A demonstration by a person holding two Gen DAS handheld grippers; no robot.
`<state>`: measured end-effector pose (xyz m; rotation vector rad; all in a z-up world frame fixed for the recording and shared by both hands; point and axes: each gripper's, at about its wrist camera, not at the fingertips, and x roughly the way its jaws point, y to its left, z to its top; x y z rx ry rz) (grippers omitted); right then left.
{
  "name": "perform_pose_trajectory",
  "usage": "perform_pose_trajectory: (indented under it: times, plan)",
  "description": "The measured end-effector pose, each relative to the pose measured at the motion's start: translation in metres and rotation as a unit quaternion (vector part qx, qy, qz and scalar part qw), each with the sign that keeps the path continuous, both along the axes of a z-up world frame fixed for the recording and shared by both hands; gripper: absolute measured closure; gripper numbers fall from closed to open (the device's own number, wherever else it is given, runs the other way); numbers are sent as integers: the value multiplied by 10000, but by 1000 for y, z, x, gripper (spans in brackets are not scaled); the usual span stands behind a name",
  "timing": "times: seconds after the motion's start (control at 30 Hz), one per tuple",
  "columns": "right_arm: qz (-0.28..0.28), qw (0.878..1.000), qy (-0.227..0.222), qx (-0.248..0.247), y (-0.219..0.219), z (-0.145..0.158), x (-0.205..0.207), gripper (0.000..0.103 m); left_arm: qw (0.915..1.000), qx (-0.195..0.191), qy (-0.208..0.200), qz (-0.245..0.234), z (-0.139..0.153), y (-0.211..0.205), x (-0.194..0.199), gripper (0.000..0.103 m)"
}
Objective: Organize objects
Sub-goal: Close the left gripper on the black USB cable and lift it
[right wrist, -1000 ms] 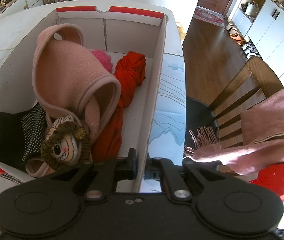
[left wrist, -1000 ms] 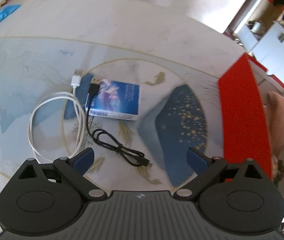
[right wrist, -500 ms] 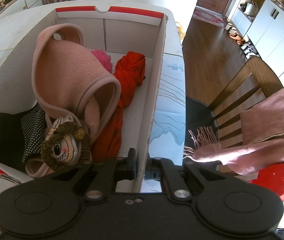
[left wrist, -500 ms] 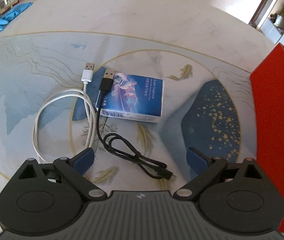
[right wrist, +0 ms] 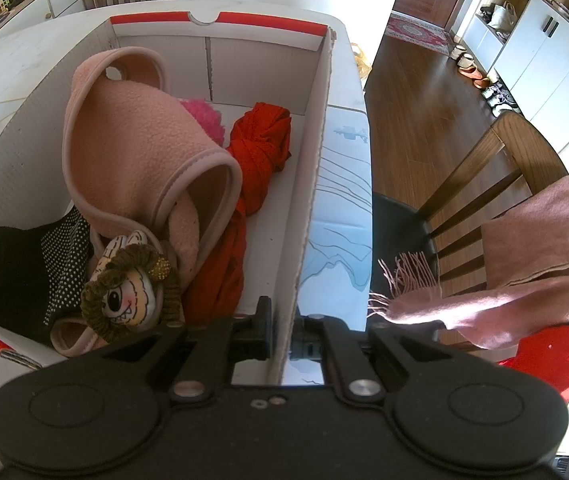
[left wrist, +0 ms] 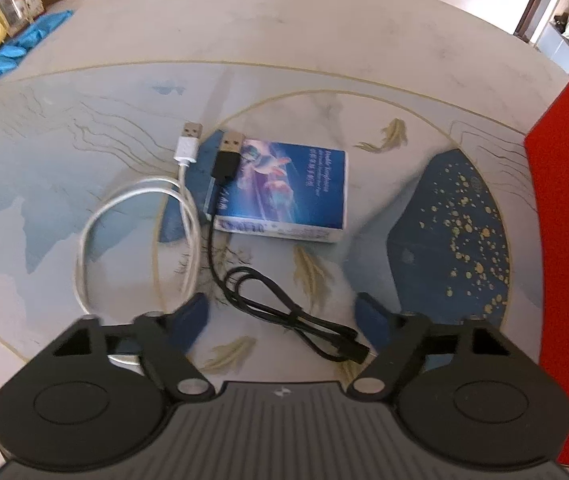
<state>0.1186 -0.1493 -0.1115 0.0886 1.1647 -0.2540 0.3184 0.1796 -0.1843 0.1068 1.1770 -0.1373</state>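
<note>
My box [right wrist: 316, 184] already holds the pink fleece [right wrist: 136, 152], red cloth [right wrist: 260, 140], black dotted pouch [right wrist: 40, 268] and doll [right wrist: 128, 292]; my right gripper [right wrist: 284, 328] is clamped tight on its right wall. Only the left view shows what's left on the table [left wrist: 284, 24]: blue packet [left wrist: 284, 192], white cable [left wrist: 140, 224], black cable [left wrist: 276, 308] near me; my left gripper [left wrist: 282, 312] is closing around that black cable, pads not yet touching.

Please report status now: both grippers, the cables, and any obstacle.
Left gripper closing, black cable between its fingers, not yet pinched. Right gripper shut on box wall. White cable, blue packet alongside; nothing blocking.
</note>
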Motion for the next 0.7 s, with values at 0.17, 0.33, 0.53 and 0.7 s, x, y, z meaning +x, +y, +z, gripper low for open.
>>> perform_pose_trajectory:
  times: [0.17, 0.33, 0.53, 0.7]
  plan:
    - [-8, 10000, -2, -1, 0, 0, 0, 97, 10000, -8, -37, -72, 5, 3, -1, 69]
    - [-10, 10000, -3, -2, 0, 0, 0, 97, 9997, -156, 12, -178, 6, 10, -5, 80]
    - [-14, 10000, -1, -6, 0, -1, 0, 97, 9984, -408, -78, -371, 15, 20, -18, 83]
    - [-8, 10000, -2, -11, 0, -1, 0, 97, 9965, -584, -172, -565, 30, 25, -27, 84]
